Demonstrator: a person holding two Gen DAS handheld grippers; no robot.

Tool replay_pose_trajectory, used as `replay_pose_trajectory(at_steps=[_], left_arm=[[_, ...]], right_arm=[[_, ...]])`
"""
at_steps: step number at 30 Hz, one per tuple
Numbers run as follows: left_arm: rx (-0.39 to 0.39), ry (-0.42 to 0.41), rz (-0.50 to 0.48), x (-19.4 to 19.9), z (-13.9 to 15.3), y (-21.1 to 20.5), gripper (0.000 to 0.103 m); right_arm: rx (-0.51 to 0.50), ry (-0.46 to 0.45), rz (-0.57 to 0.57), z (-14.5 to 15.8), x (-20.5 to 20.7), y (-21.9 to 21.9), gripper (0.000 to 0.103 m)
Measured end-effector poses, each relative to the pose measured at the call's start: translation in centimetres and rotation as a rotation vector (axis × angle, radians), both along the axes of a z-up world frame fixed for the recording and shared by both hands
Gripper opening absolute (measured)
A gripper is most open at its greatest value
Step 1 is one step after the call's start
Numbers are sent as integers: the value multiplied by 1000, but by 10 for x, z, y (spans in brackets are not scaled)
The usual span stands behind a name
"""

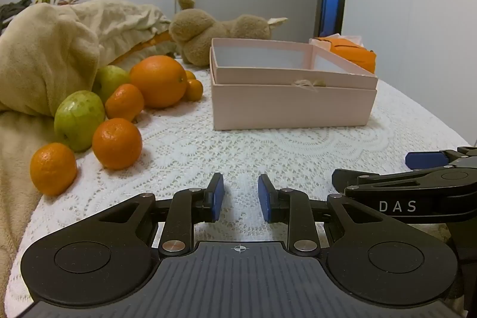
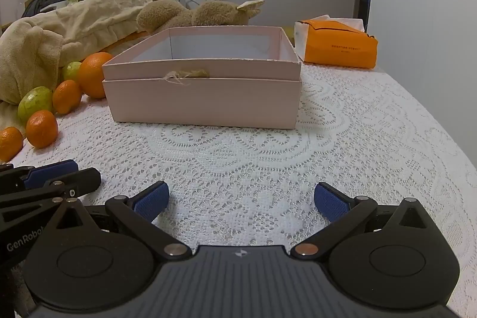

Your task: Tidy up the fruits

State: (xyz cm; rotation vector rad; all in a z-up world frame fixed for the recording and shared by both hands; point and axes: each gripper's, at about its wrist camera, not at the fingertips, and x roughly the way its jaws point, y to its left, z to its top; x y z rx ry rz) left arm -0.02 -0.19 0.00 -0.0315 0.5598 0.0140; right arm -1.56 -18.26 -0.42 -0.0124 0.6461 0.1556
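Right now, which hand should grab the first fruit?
Probably left. The fruit pile, nearest a mandarin, lies just left of the left gripper. The right gripper, jaws wide, faces the pink box, fruit farther off.

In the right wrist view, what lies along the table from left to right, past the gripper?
Beige blanket → green fruit → large orange → pink box → orange tissue pack.
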Motion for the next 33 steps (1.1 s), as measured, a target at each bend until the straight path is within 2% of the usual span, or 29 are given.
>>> replay_pose_trajectory(at_steps=[33], left_arm=[[-8,-3,-4,0,0,2,29]], right_arm=[[-1,-5,0,0,0,0,103]])
